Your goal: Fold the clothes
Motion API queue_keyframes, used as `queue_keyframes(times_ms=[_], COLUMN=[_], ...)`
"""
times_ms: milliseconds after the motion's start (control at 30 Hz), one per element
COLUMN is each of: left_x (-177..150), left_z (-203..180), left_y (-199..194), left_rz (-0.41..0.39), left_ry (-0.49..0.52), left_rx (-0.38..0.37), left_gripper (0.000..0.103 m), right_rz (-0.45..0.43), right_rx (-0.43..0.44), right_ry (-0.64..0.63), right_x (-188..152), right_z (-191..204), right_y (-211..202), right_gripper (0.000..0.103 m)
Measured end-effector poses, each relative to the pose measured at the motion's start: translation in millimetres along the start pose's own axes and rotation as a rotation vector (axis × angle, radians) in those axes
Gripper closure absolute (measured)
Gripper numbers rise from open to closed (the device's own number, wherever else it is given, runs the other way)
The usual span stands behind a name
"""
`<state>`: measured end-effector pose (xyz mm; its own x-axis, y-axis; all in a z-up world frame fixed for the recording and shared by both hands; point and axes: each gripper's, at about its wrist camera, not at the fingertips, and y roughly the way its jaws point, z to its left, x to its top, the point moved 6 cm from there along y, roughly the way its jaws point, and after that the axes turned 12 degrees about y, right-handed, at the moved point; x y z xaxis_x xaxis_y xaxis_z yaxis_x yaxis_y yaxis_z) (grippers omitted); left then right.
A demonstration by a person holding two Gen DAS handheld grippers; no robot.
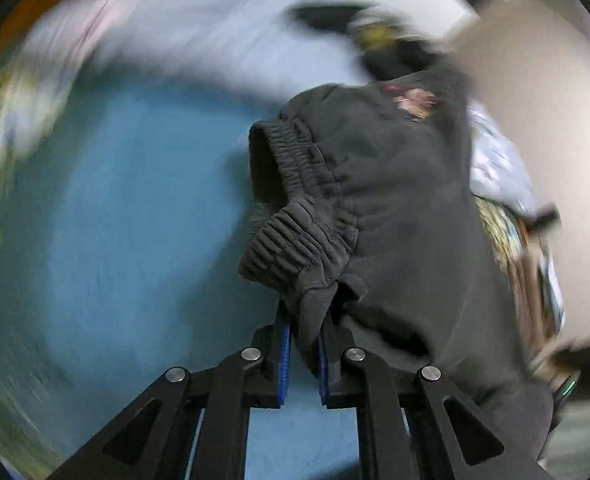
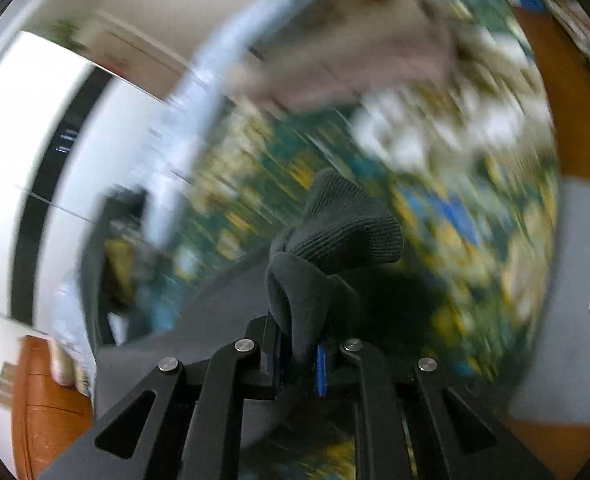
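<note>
blurred blue surface (image 1: 135, 200) beneath, left claw (image 1: 303, 320) clamped on dark grey sweatpants (image 1: 395, 200), right claw (image 2: 299, 336) pinching their ribbed cuff (image 2: 347, 224)

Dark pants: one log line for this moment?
left tool: shut on dark pants waistband | right tool: shut on ribbed cuff | background blurred

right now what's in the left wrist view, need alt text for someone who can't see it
The left tongs are shut on a fold of dark grey sweatpants, pinched just below the gathered elastic waistband. The pants hang over a blue surface, with the surroundings motion-blurred.
</note>
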<state>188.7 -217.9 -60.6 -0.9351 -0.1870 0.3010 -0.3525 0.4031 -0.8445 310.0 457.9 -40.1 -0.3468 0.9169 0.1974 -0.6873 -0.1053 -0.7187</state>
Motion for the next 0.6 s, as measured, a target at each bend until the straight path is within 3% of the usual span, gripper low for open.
queue_keyframes(times_ms=[67, 200, 367, 533, 600], left_x=[-11, -17, -9, 14, 30], left_z=[15, 17, 23, 17, 19], left_y=[16, 25, 27, 8, 5], left_rz=[0.045, 0.083, 0.157, 0.184, 0.147], left_ry=[-0.041, 0.01, 0.022, 0.15, 0.19], left_rx=[0.003, 0.006, -0.088, -0.188, -0.13], left_gripper=[0.092, 0.091, 0.083, 0.071, 0.059], right_rz=[0.021, 0.063, 0.042, -0.015, -0.061], right_rx=[-0.044, -0.133, -0.161, -0.155, -0.139], right_ry=[0.024, 0.073, 0.011, -0.064, -0.064], right_x=[-7, -22, -15, 2, 13], right_z=[-13, -39, -20, 10, 21], right_y=[7, 21, 16, 4, -2], right_gripper=[0.09, 0.09, 0.09, 0.091, 0.09])
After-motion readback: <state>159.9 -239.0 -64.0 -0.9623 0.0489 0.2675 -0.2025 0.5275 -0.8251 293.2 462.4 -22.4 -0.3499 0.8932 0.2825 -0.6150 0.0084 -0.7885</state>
